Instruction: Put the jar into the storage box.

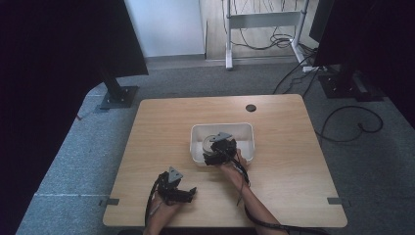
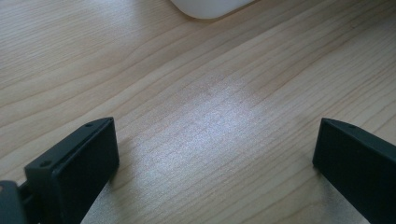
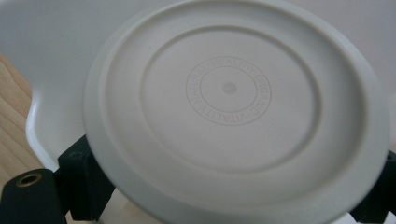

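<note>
Wooden bench from above: my right gripper reaches into the white rectangular plastic tub. My left gripper hangs wide open, empty. My right fingers clasp a round white plastic lid over the tub; its placement looks unfinished.

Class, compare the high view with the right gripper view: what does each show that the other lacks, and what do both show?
High view alone: the whole table, the left gripper resting on it near the front edge, both forearms, and cables on the floor.

Right gripper view alone: the round lid close up between the right gripper's jaws, with raised lettering ringing its centre.

Both: the white tub, the wood and the right gripper over the tub.
</note>
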The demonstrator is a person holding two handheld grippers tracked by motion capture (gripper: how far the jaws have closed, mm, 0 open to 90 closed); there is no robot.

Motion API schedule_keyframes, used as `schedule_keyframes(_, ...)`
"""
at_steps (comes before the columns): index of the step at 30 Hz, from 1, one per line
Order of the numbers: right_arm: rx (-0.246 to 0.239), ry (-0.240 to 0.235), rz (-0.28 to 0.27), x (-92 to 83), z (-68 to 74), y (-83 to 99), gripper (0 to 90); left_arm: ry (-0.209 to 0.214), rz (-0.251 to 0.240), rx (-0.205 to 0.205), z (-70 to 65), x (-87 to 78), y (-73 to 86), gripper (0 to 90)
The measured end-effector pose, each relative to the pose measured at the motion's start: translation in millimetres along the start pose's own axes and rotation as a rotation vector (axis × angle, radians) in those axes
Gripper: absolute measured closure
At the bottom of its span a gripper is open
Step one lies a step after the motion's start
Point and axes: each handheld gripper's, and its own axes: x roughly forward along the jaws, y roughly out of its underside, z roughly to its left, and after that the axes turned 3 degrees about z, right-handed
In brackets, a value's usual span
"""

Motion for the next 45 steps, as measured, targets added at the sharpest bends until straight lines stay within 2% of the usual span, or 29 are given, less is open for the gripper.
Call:
schedule_keyframes(8, -0.001, -0.007, 0.021, -0.2, -0.9, -2.1, 9.3, 0.0, 0.0, 0.0, 0.0, 0.0, 0.0, 0.0)
schedule_keyframes(15, 0.0, -0.026, 0.015, -3.5, -2.3, -3.5, 1.5, 0.0, 0.0, 0.0, 0.0, 0.0, 0.0, 0.0)
schedule_keyframes(26, -0.074, -0.003, -0.007, -19.5, -0.3, -7.4, 2.1, 0.0, 0.0, 0.001, 0.0, 0.0, 0.0, 0.0)
schedule_keyframes(45, -0.11, -0.033, -0.027, -41.3, -4.5, 0.3, 3.1, -0.001, 0.0, 0.002, 0.1, 0.0, 0.0, 0.0)
